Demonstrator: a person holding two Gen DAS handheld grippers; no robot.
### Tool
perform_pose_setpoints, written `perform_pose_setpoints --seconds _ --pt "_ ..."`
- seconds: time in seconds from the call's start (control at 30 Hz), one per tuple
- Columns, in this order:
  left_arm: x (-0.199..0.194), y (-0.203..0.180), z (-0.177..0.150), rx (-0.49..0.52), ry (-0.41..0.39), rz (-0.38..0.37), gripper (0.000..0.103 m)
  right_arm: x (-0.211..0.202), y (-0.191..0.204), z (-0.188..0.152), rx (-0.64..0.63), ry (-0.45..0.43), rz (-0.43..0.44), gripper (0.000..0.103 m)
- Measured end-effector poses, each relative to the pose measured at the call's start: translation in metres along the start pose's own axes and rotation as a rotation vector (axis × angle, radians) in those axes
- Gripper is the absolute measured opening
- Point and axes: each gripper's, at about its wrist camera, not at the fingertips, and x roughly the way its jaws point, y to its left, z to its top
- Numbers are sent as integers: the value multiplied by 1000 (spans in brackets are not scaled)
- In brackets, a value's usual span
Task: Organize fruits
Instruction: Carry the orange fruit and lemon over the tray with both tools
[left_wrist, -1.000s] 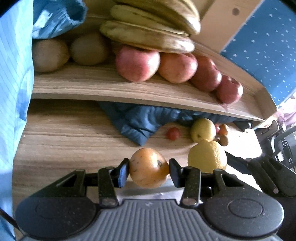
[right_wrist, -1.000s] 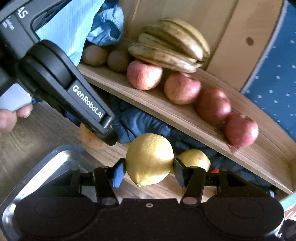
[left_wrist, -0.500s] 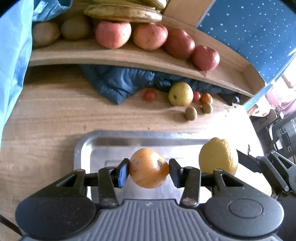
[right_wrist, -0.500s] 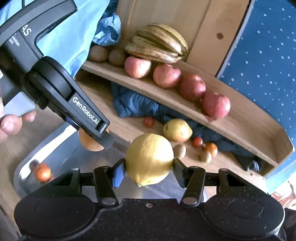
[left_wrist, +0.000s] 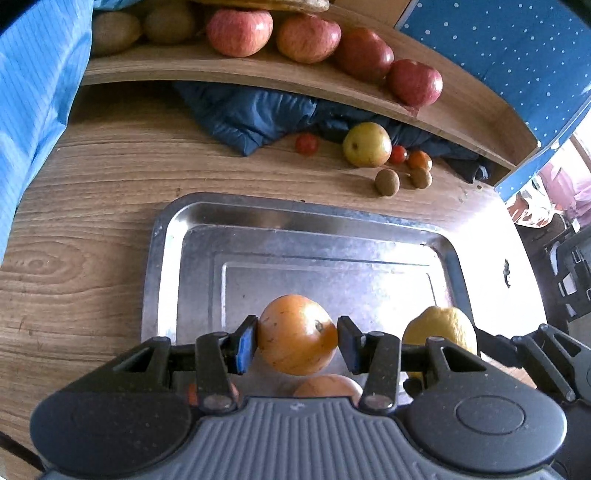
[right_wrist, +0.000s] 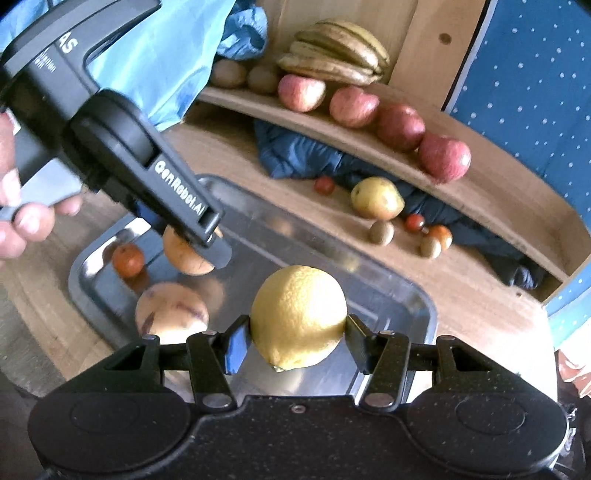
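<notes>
My left gripper (left_wrist: 297, 341) is shut on an orange fruit (left_wrist: 297, 332), held over the metal tray (left_wrist: 162, 240). My right gripper (right_wrist: 297, 345) is shut on a yellow lemon (right_wrist: 299, 317), also above the tray (right_wrist: 421, 302). From the right wrist view the left gripper (right_wrist: 207, 243) hangs at the tray's left with the orange fruit (right_wrist: 184, 254) between its fingers. A pale orange fruit (right_wrist: 171, 314) and a small tangerine (right_wrist: 127, 260) lie in the tray. The lemon (left_wrist: 439, 330) shows at the lower right of the left wrist view.
A curved wooden shelf (right_wrist: 388, 155) holds red apples (right_wrist: 354, 107), kiwis (right_wrist: 227, 74) and bananas (right_wrist: 336, 48). On the table beyond the tray lie a yellow pear (left_wrist: 366, 144), cherry tomatoes (left_wrist: 306, 144), small kiwis (left_wrist: 387, 181) and a dark blue cloth (left_wrist: 243, 118). A person's hand (right_wrist: 22, 206) grips the left tool.
Both grippers have drawn back from the shelf with their fruits and now hang over the metal tray, most of which has come into view. Neither grip has changed.
</notes>
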Motion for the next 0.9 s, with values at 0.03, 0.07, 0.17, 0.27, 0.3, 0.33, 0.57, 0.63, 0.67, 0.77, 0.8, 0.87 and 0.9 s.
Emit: perform_pose_setpoints --seconds 0.03,0.07,0.17,0.27,0.3,0.33,0.57,0.63,0.67,0.77,0.8,0.87,0.9 --pt "0 0 -1 3 2 4 50 0 0 -1 6 8 9 56" --pt "0 0 -1 4 4 6 50 0 1 -2 10 14 15 56" --pt "0 1 -3 5 12 13 50 1 2 -5 17 31 30 56" --pt "1 3 -4 4 21 20 50 1 4 -6 19 43 48 56" --pt "2 3 -4 4 25 23 50 2 4 -6 20 48 55 56" --pt "2 4 -5 4 27 25 50 2 5 -6 21 53 61 56" --pt "1 4 -4 5 30 28 50 4 7 -8 28 80 83 57" --pt "1 5 -4 4 30 27 50 5 7 -9 34 85 90 57" --pt "1 5 -4 3 29 27 50 6 7 -9 37 88 93 57" --pt "1 7 -4 1 28 30 50 7 7 -10 36 88 94 57" --pt "1 7 -4 0 27 32 50 7 7 -10 36 87 94 57" --pt "-1 7 -4 -2 24 34 50 7 7 -11 35 86 95 57" --pt "-2 7 -4 -4 21 33 50 7 7 -11 35 86 96 57"
